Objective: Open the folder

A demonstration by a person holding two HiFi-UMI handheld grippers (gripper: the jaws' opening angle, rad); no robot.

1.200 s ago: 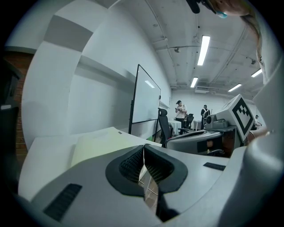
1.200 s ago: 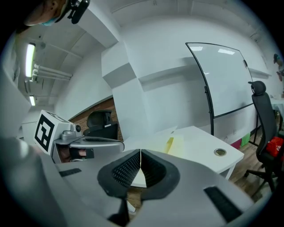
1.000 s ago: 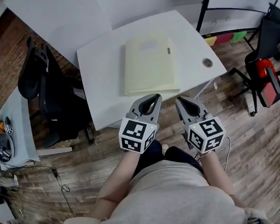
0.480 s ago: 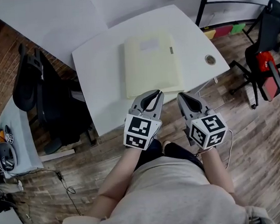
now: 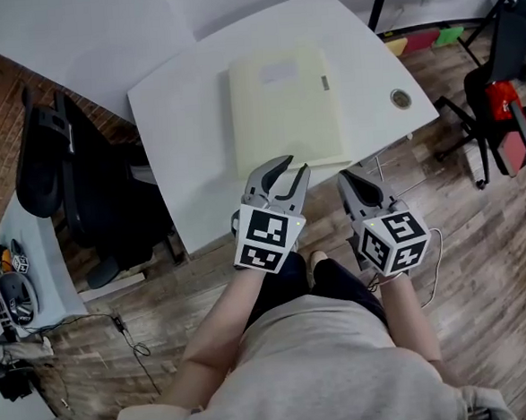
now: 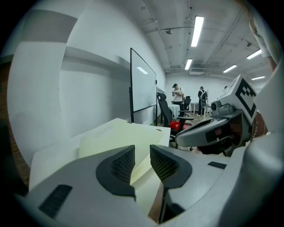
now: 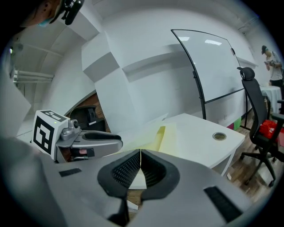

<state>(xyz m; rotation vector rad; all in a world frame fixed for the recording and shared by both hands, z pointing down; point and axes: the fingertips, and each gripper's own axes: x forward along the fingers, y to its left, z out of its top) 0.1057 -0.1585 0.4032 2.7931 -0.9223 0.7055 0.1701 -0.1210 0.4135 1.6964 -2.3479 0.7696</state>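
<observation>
Left tongs (image 5: 289, 169) are opening, empty; right tongs (image 5: 351, 179) together, empty. The pale yellow folder (image 5: 283, 113) looks light, thin and flexible: pinch its top cover at the near edge.

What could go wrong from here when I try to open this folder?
1. The left tool, its jaws opening and empty, may grab the whole flat folder instead of only the cover, lifting it closed.
2. The right tool is shut and off the folder, so nothing pins it; it may slide on the white table, whose front edge its near corner nearly meets.
</observation>
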